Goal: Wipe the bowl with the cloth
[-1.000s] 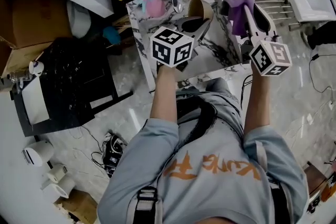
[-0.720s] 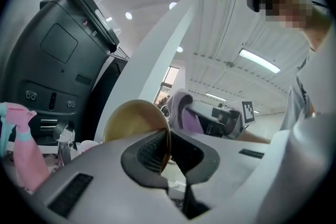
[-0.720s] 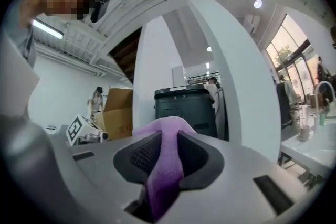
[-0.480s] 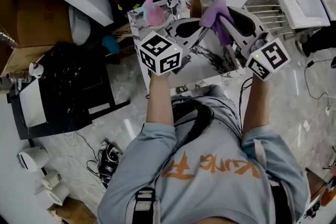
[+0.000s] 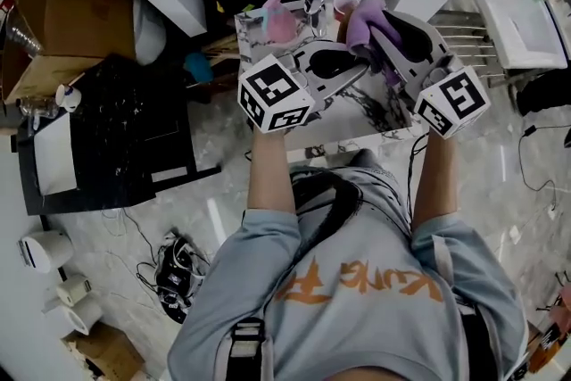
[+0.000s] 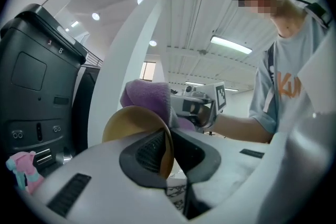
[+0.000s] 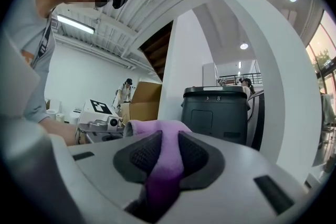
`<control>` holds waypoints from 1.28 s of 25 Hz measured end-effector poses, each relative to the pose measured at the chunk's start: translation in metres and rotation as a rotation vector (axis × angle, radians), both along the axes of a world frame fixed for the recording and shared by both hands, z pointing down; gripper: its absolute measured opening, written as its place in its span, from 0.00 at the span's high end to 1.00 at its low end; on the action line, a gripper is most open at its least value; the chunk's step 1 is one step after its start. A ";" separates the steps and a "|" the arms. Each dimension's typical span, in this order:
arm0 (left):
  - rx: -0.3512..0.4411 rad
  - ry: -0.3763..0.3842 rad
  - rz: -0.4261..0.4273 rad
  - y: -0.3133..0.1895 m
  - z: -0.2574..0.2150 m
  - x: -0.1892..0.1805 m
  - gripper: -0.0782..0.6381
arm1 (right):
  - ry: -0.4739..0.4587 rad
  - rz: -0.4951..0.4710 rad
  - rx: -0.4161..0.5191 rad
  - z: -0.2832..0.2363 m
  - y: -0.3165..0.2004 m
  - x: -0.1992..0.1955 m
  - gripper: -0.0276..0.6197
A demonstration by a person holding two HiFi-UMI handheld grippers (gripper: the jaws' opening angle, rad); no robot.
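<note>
My left gripper [image 6: 169, 152] is shut on the rim of a tan bowl [image 6: 137, 131], which it holds up on edge above the table. Over the bowl's far side bulges a purple cloth [image 6: 149, 97]. My right gripper [image 7: 164, 153] is shut on that cloth [image 7: 167, 157], a fold of it squeezed between the dark pads. In the head view the cloth [image 5: 366, 20] covers most of the bowl [image 5: 342, 31], and the left gripper [image 5: 343, 62] and right gripper [image 5: 393, 36] meet there above the marble table [image 5: 357, 116].
A pink toy [image 5: 278, 18], a pink cup [image 5: 343, 4] and small items stand at the table's far edge. A black bin [image 7: 215, 110] and a white pillar [image 7: 181, 76] rise beyond. A cardboard box [image 5: 53, 22] and black furniture [image 5: 125, 138] lie at the left, a sink [image 5: 517, 4] at the right.
The right gripper has carried the cloth leftward from beside the bowl onto it. The left gripper with the bowl has shifted a little toward the cloth.
</note>
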State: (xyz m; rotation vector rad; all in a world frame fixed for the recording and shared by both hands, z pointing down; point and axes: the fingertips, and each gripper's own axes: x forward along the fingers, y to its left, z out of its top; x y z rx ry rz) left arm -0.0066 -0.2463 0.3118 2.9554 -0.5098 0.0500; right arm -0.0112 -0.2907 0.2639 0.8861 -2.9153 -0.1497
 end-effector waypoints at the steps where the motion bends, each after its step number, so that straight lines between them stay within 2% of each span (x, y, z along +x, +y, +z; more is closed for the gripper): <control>1: 0.003 -0.001 0.014 0.004 0.000 -0.001 0.84 | -0.016 -0.004 -0.003 -0.001 0.000 -0.002 0.80; 12: 0.007 0.045 0.136 0.031 -0.005 -0.017 0.84 | -0.083 -0.009 -0.008 -0.007 -0.006 -0.014 0.80; 23: 0.039 0.145 0.303 0.046 -0.026 -0.007 0.85 | -0.110 0.155 -0.033 -0.006 -0.029 0.024 0.80; 27: 0.051 0.201 0.339 0.047 -0.034 -0.006 0.84 | -0.134 0.224 -0.065 0.001 -0.037 0.039 0.80; 32: 0.054 0.238 0.361 0.046 -0.040 -0.003 0.85 | -0.158 0.239 -0.106 0.011 -0.041 0.048 0.80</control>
